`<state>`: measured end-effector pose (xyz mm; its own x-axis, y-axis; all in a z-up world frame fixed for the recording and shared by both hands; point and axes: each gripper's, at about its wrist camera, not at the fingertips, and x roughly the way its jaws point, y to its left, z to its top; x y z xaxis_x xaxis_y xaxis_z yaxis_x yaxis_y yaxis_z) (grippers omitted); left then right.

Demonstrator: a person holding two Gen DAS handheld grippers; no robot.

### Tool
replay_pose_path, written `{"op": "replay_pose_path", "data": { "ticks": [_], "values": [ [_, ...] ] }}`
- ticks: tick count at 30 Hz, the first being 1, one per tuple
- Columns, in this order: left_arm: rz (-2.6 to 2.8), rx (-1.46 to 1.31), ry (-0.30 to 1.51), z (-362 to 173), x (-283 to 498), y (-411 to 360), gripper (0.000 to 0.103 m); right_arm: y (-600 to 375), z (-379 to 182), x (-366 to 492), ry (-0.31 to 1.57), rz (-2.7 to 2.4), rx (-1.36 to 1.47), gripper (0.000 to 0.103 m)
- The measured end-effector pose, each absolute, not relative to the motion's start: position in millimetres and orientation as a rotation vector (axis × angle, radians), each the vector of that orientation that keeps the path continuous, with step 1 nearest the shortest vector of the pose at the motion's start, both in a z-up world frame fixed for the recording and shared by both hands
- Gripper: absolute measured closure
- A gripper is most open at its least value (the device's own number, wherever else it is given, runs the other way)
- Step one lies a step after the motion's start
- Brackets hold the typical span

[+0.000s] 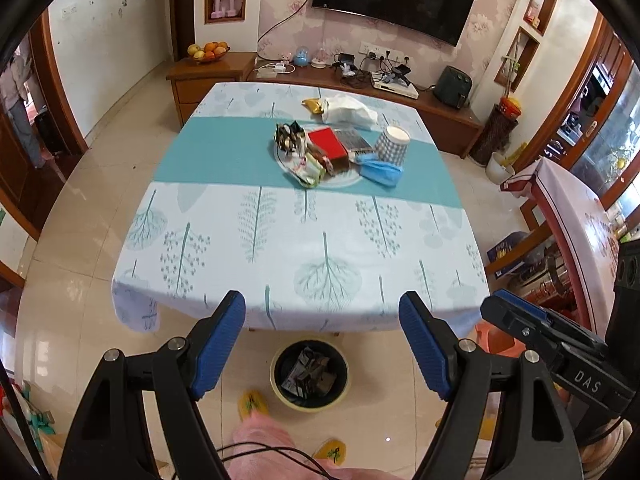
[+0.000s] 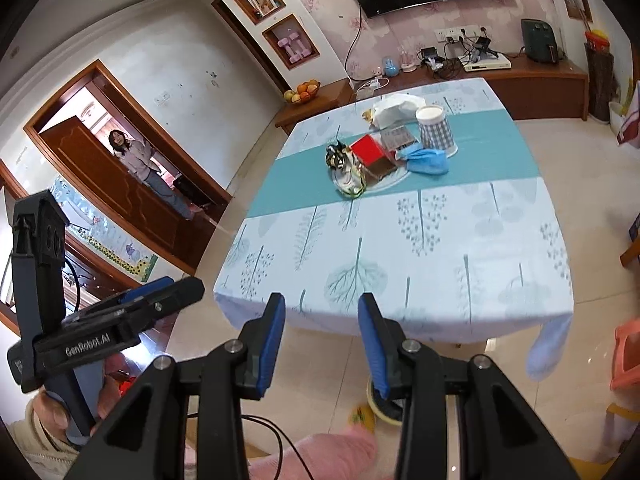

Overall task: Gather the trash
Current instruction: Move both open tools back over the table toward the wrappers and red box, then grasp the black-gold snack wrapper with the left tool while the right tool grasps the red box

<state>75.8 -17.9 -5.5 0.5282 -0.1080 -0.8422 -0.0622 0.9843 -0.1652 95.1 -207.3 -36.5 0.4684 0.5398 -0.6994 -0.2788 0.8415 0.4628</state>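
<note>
A pile of trash lies mid-table on a white plate (image 1: 340, 181): crumpled wrappers (image 1: 310, 170), a red box (image 1: 329, 142) (image 2: 370, 150), a blue face mask (image 1: 380, 170) (image 2: 426, 162), a checked paper cup (image 1: 393, 142) (image 2: 434, 128) and a white bag (image 1: 348, 109) (image 2: 396, 108). A yellow bin with a black liner (image 1: 310, 374) stands on the floor under the near table edge and holds some wrappers. My left gripper (image 1: 322, 312) is open and empty above the bin. My right gripper (image 2: 321, 316) is open and empty before the near edge.
The table (image 1: 280, 248) has a tree-print cloth with a teal band. A TV cabinet (image 1: 400, 96) with cables stands behind it. A second table (image 1: 576, 216) is to the right, an orange stool (image 2: 628, 356) by it. A person (image 2: 136, 156) stands in the left doorway.
</note>
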Motion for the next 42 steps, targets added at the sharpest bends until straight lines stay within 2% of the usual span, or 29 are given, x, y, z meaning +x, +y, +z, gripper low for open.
{"op": "replay_pose_path", "data": {
  "ticks": [14,20,28,29,32,42],
  "values": [
    [-0.262,-0.173,1.127,-40,244,41,0.025,-144,-54,247,0.989,0.312,0.289,0.065],
    [-0.348,-0.197,1.220,-81,328,75,0.025,-114,-80,322,1.033,0.243,0.272,0.065],
    [-0.403,-0.315,1.314,-136,419,83,0.025,-83,-125,406,1.112,0.197,0.156,0.065],
    [-0.400,-0.332,1.321,-142,432,83,0.025,-79,-129,413,1.117,0.196,0.144,0.063],
    [-0.394,-0.390,1.339,-154,456,85,0.025,-65,-143,430,1.136,0.203,0.091,0.046],
    [-0.351,-0.398,1.341,-172,477,111,0.025,-37,-182,458,1.208,0.175,-0.041,0.045]
  ]
}}
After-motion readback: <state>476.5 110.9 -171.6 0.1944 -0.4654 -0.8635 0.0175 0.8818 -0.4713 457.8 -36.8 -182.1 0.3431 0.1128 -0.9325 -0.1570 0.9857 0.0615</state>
